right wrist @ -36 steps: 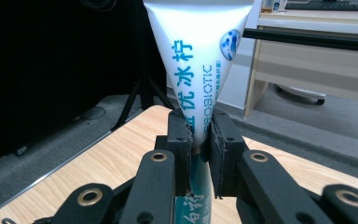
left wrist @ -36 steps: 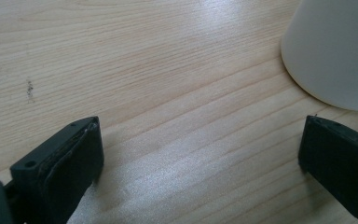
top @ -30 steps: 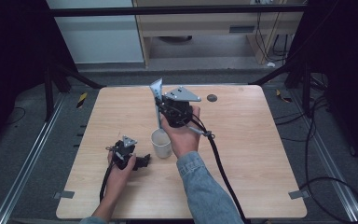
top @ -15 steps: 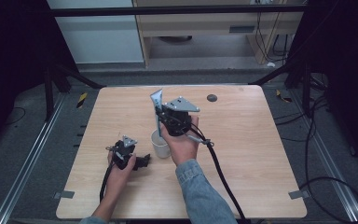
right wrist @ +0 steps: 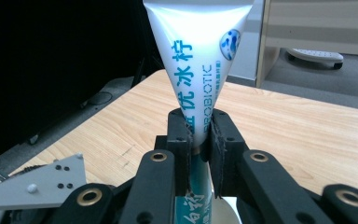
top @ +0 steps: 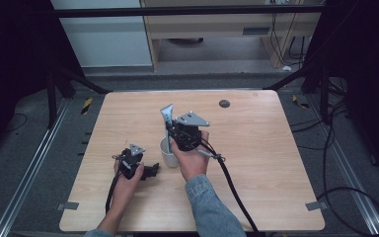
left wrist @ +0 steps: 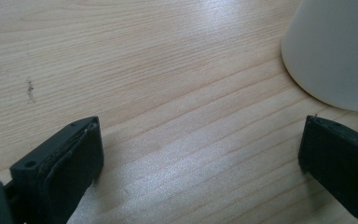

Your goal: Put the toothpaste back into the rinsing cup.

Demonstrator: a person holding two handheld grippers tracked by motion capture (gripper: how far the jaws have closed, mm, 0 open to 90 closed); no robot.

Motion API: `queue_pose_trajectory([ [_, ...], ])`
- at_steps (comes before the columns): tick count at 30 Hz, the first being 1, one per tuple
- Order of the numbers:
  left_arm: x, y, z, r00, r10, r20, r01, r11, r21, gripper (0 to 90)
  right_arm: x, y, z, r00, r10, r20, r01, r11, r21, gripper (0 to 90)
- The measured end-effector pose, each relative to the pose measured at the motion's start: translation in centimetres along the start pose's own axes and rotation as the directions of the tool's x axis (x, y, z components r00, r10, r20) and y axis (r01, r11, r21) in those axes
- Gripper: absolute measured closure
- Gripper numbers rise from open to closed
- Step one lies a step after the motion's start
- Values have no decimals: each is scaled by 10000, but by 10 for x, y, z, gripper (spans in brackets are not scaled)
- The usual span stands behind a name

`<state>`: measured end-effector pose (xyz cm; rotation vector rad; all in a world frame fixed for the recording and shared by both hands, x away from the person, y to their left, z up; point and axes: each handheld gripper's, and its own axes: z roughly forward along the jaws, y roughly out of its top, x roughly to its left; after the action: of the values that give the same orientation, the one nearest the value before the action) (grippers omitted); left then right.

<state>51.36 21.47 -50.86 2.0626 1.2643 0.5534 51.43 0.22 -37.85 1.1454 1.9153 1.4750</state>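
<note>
The right gripper (right wrist: 198, 140), jaws clamped on the toothpaste tube (right wrist: 196, 60), holds it upright over the white cup (top: 168, 152) mid-table, apparently lowering it in, which calls for a straight descent, while the left gripper (left wrist: 200, 158) rests wide open beside the cup.

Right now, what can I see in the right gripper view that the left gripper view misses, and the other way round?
The right gripper view alone shows the right tool shut on a white tube with blue print, held upright with its wide flat end on top. Behind it lie the far part of the table and the room.

The left gripper view alone shows the left tool open, low over bare wood, with the outer side of the white cup just ahead.

Both share the wooden table and the cup, whose rim peeks below the tube.
</note>
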Motion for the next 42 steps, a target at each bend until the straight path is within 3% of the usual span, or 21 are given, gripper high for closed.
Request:
queue_pose_trajectory([
  [42, 0, 0, 0, 10000, 7, 24, -7, 10000, 13, 0, -8, -28, 13, 9990, 432, 146, -437, 9982, 402, 797],
])
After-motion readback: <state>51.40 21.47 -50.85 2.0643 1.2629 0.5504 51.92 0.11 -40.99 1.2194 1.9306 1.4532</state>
